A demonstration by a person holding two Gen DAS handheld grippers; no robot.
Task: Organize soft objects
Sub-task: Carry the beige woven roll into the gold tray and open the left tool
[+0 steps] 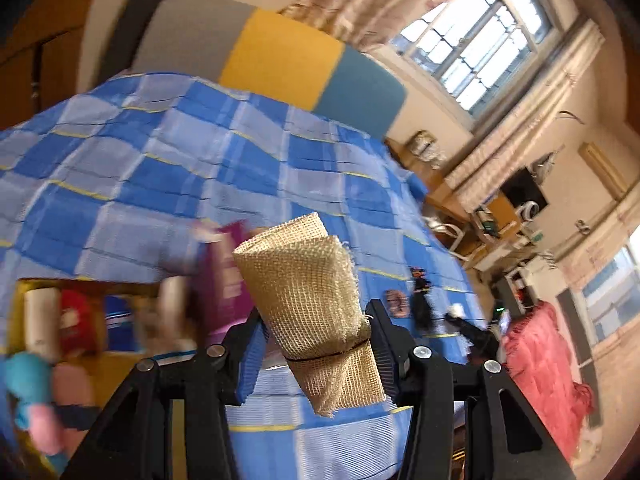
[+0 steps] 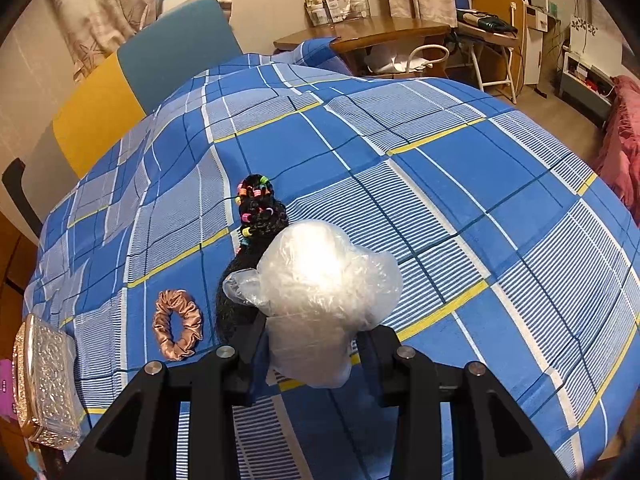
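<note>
Left wrist view: the left gripper (image 1: 316,344) has its jaws clenched on a roll of tan mesh cloth (image 1: 308,300), bound with a thin dark band and held clear above the bed (image 1: 168,168). At the lower left the bed's edge gives way to a crowded, blurred patch: a pale tube (image 1: 40,320), a red packet (image 1: 76,324), a purple box (image 1: 228,272) and a teal-and-pink soft toy (image 1: 28,392). It looks like a storage spot, though the blur makes that uncertain. The step in hand appears to be carrying the roll across to that collecting place; the next move calls for steadying over a free gap before the jaws let go.

Right wrist view: the right gripper (image 2: 312,352) grasps a crumpled clear plastic bag (image 2: 324,284), lifted just above the bed's middle. Just beyond it on the cover lie a black hairpiece with coloured beads (image 2: 256,216) and, to the left, a bronze satin scrunchie (image 2: 178,330), both not yet sorted. A glittery ornate box (image 2: 44,384) sits at the bed's left edge.

The blue checked bedcover is soft and rumpled. The room holds a wooden desk (image 2: 384,30), curtains, a window and a pink throw (image 2: 620,140).
</note>
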